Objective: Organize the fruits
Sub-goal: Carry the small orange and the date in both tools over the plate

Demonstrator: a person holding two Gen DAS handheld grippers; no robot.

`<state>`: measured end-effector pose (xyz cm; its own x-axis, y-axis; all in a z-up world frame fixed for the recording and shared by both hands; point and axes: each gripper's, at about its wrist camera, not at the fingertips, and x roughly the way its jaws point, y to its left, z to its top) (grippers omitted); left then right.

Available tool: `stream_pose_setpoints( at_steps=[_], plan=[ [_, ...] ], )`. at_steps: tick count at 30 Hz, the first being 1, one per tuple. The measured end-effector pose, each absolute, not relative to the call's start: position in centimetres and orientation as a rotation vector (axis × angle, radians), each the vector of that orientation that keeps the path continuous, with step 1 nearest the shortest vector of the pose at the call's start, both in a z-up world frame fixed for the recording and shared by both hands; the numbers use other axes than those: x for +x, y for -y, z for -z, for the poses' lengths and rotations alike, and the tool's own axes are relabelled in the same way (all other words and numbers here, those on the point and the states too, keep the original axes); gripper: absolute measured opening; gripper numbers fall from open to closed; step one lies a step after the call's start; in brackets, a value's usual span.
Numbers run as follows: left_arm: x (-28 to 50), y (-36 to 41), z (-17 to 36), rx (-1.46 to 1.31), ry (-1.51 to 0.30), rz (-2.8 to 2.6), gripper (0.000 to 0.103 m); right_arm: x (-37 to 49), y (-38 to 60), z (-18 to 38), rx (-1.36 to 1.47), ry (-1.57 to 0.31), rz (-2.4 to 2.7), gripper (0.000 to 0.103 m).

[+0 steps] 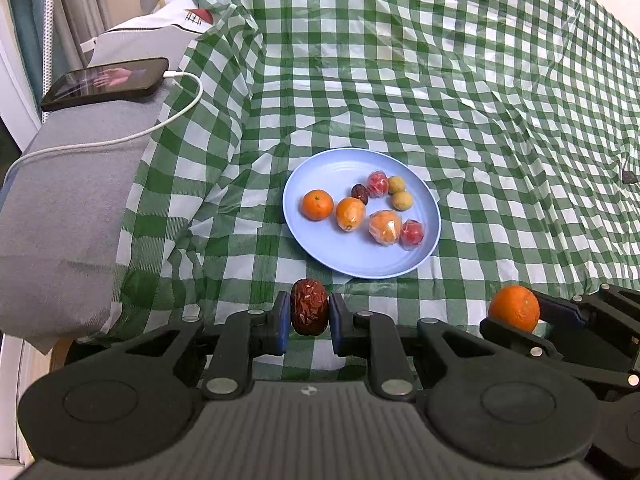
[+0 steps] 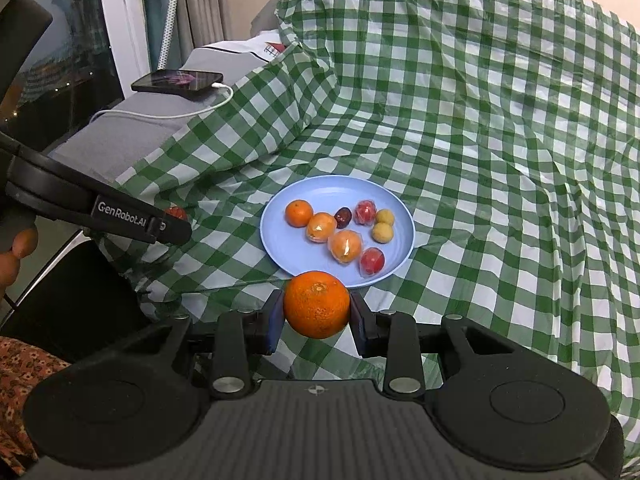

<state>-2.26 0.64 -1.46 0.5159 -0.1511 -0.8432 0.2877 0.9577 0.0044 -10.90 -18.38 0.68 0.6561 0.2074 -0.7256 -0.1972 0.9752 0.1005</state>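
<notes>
left claw (image 1: 309,320) pinches wrinkly red date (image 1: 308,306), light, soft, held at its sides | right claw (image 2: 317,312) pinches round orange (image 2: 317,304), firm, may roll | blue plate (image 1: 352,264) at 12 o'clock

Both wrist views look down, near — sharing the plate (image 1: 434,224) (image 2: 408,236).

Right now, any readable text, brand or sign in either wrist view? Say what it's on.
"GenRobot.AI": white lettering on the black side of the left tongs, seen from the right wrist view.
Phone screen: lit, no words readable.
White item behind the phone: a red and black printed mark, too small to read.
Crosshair mark on each tongs body: a symbol, no text.
Nothing readable on the plate, the fruit or the checked cloth.
</notes>
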Motion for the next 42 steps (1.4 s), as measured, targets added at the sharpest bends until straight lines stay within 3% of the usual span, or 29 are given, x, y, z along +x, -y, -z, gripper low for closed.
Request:
stream_pose_setpoints(
  at_steps=[16, 40, 41, 42],
  plan=[
    [5.6, 2.0, 2.4, 0.149, -0.993, 0.252, 0.022, -4.0, 19.1, 1.6, 0.05, -0.848, -0.167, 0.036],
    [15.5, 5.8, 9.2, 0.229, -1.06, 0.259, 0.022, 5.2, 18.5, 8.1, -0.013, -0.938, -0.178, 0.036],
    [15.7, 5.8, 9.3, 0.229, -1.057, 0.261, 0.023, 5.3, 18.4, 8.2, -0.016, -0.939, -0.184, 0.037],
    [15.8, 5.8, 9.3, 0.227, -1.054, 0.267, 0.037, 5.5, 18.3, 8.4, -0.017, -0.94, -0.191, 0.037]
  ],
)
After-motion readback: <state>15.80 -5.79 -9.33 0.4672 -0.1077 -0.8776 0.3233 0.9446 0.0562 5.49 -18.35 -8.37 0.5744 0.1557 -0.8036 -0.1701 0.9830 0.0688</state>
